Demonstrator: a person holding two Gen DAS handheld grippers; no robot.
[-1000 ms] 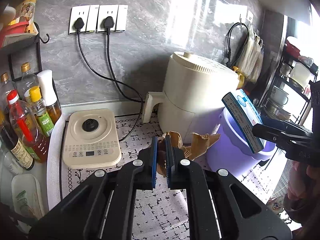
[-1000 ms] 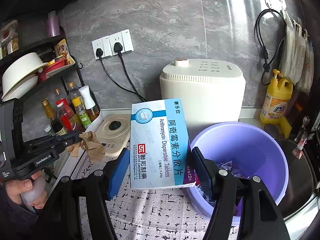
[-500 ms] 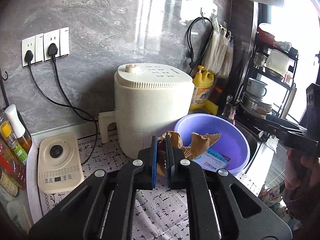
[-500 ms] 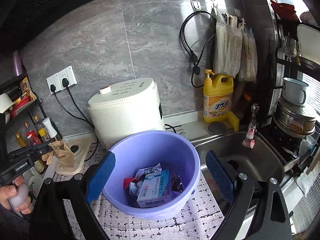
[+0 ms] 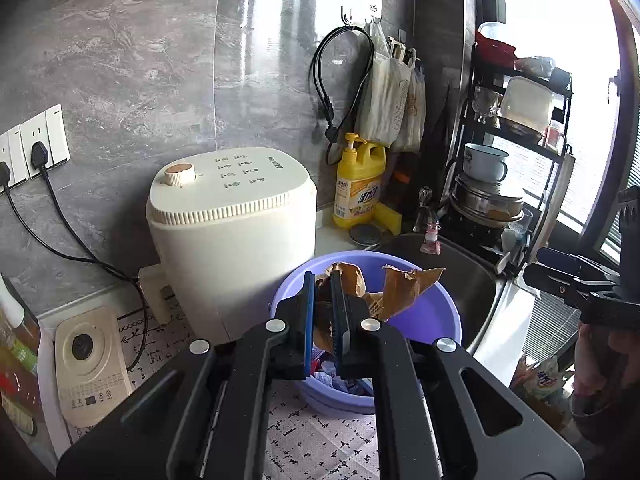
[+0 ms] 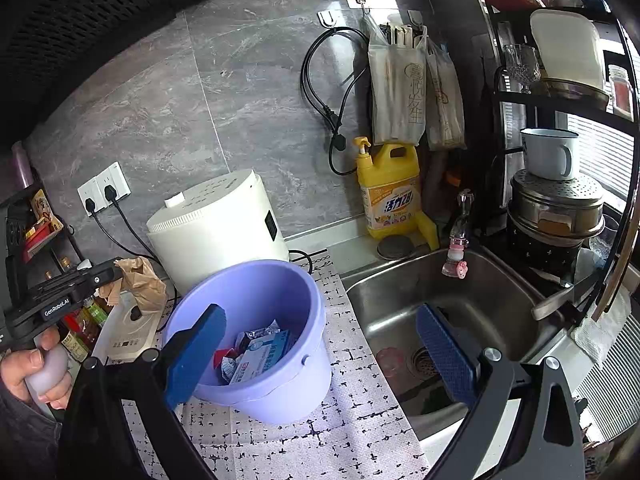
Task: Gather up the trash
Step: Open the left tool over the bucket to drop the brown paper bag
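Observation:
My left gripper (image 5: 322, 300) is shut on a crumpled brown paper bag (image 5: 400, 288) and holds it over the near rim of the purple bucket (image 5: 432, 320). In the right wrist view the same bag (image 6: 138, 284) hangs left of the bucket (image 6: 280, 380), held by the left gripper (image 6: 108, 272). The bucket holds a blue-and-white medicine box (image 6: 260, 356) and other wrappers. My right gripper (image 6: 320, 344) is open and empty, above the bucket's right side and the sink edge.
A cream air fryer (image 5: 228, 232) stands behind the bucket. A steel sink (image 6: 452, 312) is to its right, with a yellow detergent bottle (image 6: 390, 196) behind. A cream hob (image 5: 90, 368) and sauce bottles are at the left. A dish rack (image 6: 560, 184) is at the far right.
My right gripper has opened and dropped the medicine box into the bucket, then drawn back to the right. My left gripper has carried the paper bag right, over the bucket's rim.

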